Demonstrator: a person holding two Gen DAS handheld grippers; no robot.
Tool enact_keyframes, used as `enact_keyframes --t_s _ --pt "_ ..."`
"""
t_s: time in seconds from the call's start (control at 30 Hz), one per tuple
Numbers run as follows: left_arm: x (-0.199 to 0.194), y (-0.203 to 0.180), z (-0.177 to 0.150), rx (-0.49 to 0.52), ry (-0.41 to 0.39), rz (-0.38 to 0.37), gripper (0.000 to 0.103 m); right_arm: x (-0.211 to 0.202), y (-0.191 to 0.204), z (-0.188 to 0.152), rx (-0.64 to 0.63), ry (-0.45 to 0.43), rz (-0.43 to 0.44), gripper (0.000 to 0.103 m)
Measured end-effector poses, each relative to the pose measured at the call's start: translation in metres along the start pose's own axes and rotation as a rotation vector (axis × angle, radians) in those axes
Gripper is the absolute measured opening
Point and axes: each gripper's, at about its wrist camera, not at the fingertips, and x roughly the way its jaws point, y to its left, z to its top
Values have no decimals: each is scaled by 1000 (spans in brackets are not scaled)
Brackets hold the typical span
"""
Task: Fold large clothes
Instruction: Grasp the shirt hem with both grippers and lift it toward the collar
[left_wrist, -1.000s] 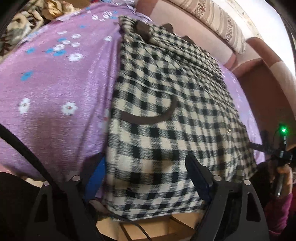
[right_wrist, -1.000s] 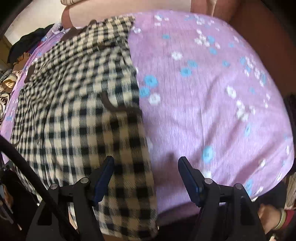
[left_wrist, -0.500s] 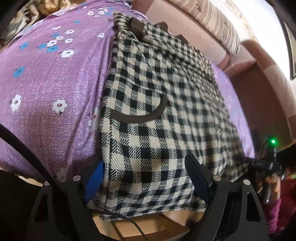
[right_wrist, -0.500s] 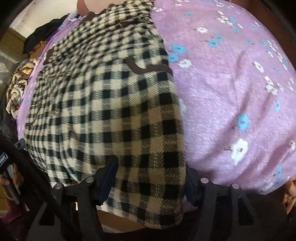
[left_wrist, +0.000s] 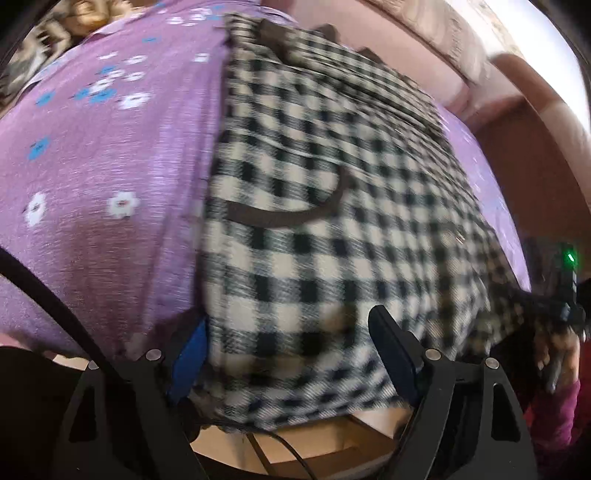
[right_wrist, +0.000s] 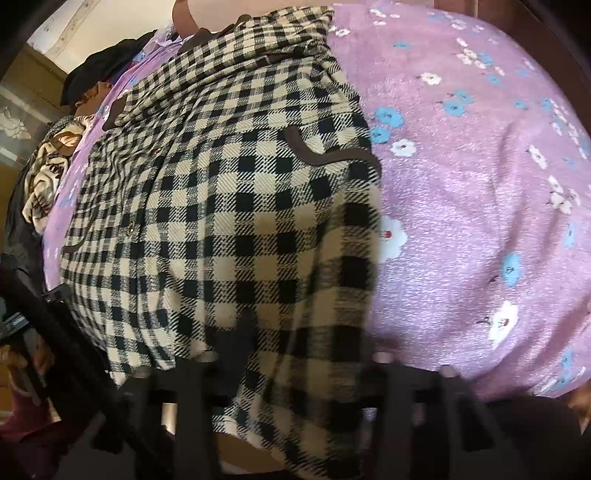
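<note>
We are closing both grippers, left (left_wrist: 288, 354) and right (right_wrist: 295, 354), over the coat's (left_wrist: 332, 229) hem; neither grips yet, so we should bite deep, evenly.

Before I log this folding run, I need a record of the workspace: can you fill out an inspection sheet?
Surface: purple floral bedspread, covering it fully.
Job's things: checked garment lying flat, hem hanging off the near edge.
Clutter: heap of clothes at the far end.
Grippers: left gripper and right gripper both closing over the hem, cloth between the fingers.
Cables: black cable under the left gripper.
Surroundings: pink headboard.
</note>
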Motion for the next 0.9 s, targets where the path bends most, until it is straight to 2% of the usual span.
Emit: enact_keyframes --t_s 0.03,0.07,0.13,0.2,0.3,0.4,0.47,0.57,0.63,0.67,0.73,0.83,0.9 --pt "0 -4 -1 24 6 -4 62 0 0 -2 -10 -3 -7 39" --pt "1 -8 -2 46 9 8 58 -1 0 -3 -17 -3 -10 37" --pt "1 -14 -2 89 16 49 37 -3 4 -3 -46 2 -19 31" --pt "-2 -14 1 98 20 74 31 -6 9 0 -55 -1 7 24" --pt "-10 -9 3 76 10 56 32 -17 13 2 -71 -26 58 23" --pt "-8 -5 5 37 7 72 36 -11 18 2 -92 -1 34 27" --pt "-8 -9 5 47 2 65 40 -4 16 2 -67 6 59 41" --pt "-9 -18 6 62 -11 74 42 4 17 4 -36 3 68 41" --pt "-2 -22 10 59 2 71 53 5 17 3 -32 -9 76 41" --pt "2 -23 12 49 5 76 55 5 15 2 -25 -15 83 41" --pt "5 -26 16 34 11 95 55 4 11 1 -3 -25 106 41" --pt "-3 -32 20 53 -4 82 55 -3 10 0 -18 -36 102 41" --pt "-5 -31 22 64 -8 65 55 -8 12 -2 -43 -59 129 35"
